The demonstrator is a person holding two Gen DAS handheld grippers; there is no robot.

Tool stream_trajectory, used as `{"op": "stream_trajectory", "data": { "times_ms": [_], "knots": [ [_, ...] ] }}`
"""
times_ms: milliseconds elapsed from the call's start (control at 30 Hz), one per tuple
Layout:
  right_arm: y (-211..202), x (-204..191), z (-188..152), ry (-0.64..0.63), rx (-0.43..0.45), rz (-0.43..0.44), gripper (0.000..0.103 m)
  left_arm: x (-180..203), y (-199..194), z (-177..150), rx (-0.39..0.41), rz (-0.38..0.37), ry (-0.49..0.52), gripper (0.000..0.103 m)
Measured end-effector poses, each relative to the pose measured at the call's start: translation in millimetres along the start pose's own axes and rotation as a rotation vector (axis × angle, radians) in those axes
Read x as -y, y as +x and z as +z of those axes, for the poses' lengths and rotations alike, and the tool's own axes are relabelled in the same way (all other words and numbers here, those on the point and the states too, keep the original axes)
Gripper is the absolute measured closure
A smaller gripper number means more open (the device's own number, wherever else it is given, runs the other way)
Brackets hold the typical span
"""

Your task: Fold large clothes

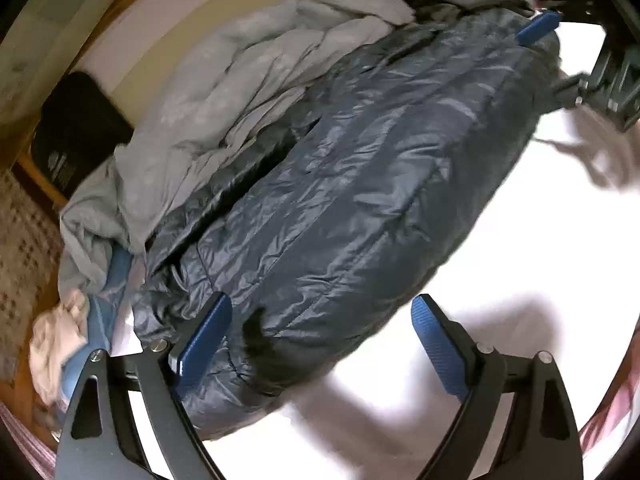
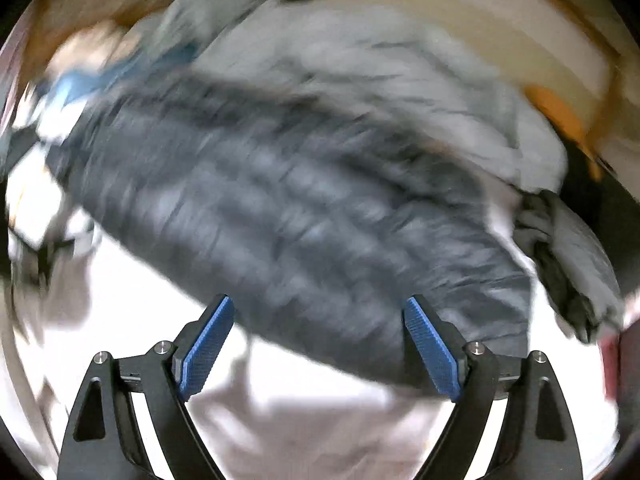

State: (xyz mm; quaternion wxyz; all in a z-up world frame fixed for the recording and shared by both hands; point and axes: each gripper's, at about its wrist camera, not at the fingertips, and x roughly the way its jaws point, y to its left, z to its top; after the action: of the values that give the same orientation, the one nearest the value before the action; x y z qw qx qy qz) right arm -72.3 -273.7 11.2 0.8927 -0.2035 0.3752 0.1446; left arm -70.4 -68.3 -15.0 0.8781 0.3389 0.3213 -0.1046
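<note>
A dark navy puffer jacket [image 1: 352, 184] lies folded into a long bundle on a white bed sheet [image 1: 520, 264]. My left gripper [image 1: 320, 320] is open over the jacket's near end, its left finger over the fabric and nothing held. The right gripper shows at the top right of the left wrist view as a blue fingertip [image 1: 538, 28] at the jacket's far end. In the blurred right wrist view the jacket [image 2: 280, 216] lies across the frame, and my right gripper [image 2: 318, 320] is open above its near edge.
A light grey garment [image 1: 240, 88] is heaped beside the jacket, also in the right wrist view [image 2: 380, 80]. Blue and pale cloths [image 1: 96, 312] lie at the bed's left edge. A black object [image 1: 76, 136] sits on a wooden surface beyond. An orange item [image 2: 556, 116] lies at right.
</note>
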Motion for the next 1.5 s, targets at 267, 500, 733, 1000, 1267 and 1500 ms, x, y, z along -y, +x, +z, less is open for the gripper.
{"op": "stream_trajectory", "data": {
  "times_ms": [267, 500, 733, 1000, 1267, 1500],
  "knots": [
    [37, -13, -10, -0.216, -0.101, -0.184, 0.015, -25, 34, -14, -0.147, 0.03, -0.027, 0.011],
    [49, 35, -9, -0.028, -0.162, -0.282, 0.024, -64, 48, -29, -0.201, 0.114, -0.191, 0.063],
    [-16, 61, -11, 0.191, 0.001, -0.202, 0.091, -85, -30, -22, -0.027, 0.135, -0.324, 0.094],
    [-96, 34, -17, 0.082, 0.08, -0.172, 0.091, -120, -77, -19, 0.01, 0.033, -0.409, 0.084],
    [-31, 105, 79, 0.205, 0.091, -0.262, 0.045, -182, 7, 38, -0.011, 0.11, -0.489, 0.057],
    [70, 149, 113, 0.288, 0.019, -0.174, 0.041, -201, 112, 47, -0.136, 0.134, -0.486, 0.038]
  ]
}}
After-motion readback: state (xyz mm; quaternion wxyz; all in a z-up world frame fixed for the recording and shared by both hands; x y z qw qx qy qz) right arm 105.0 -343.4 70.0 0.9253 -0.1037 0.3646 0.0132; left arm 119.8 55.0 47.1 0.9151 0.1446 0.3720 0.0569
